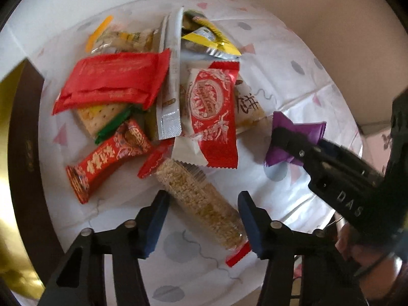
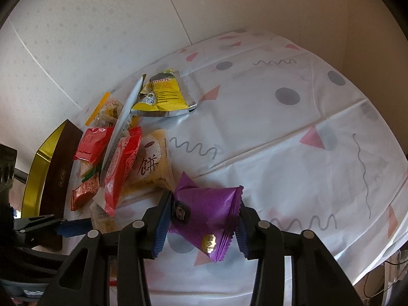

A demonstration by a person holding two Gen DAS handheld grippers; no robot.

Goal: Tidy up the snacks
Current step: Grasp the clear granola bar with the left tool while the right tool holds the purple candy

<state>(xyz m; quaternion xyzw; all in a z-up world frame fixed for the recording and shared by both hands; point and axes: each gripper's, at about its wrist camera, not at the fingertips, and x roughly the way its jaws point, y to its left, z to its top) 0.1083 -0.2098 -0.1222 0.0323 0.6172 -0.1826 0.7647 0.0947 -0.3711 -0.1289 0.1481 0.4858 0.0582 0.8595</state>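
A pile of wrapped snacks lies on the patterned tablecloth (image 1: 293, 81): red packets (image 1: 112, 79), a red-and-white packet (image 1: 211, 112), a silver stick (image 1: 169, 86), yellow packets (image 1: 209, 38) and a clear sesame bar (image 1: 201, 204). My left gripper (image 1: 204, 221) is open, its fingers on either side of the sesame bar. My right gripper (image 2: 202, 219) is shut on a purple snack packet (image 2: 206, 211), just right of the pile; it also shows in the left wrist view (image 1: 295, 137).
A brown box with gold lining (image 1: 17, 153) stands at the left of the pile, also in the right wrist view (image 2: 56, 168). A white wall (image 2: 102, 25) runs behind the table. The tablecloth edge (image 2: 382, 255) drops off at the right.
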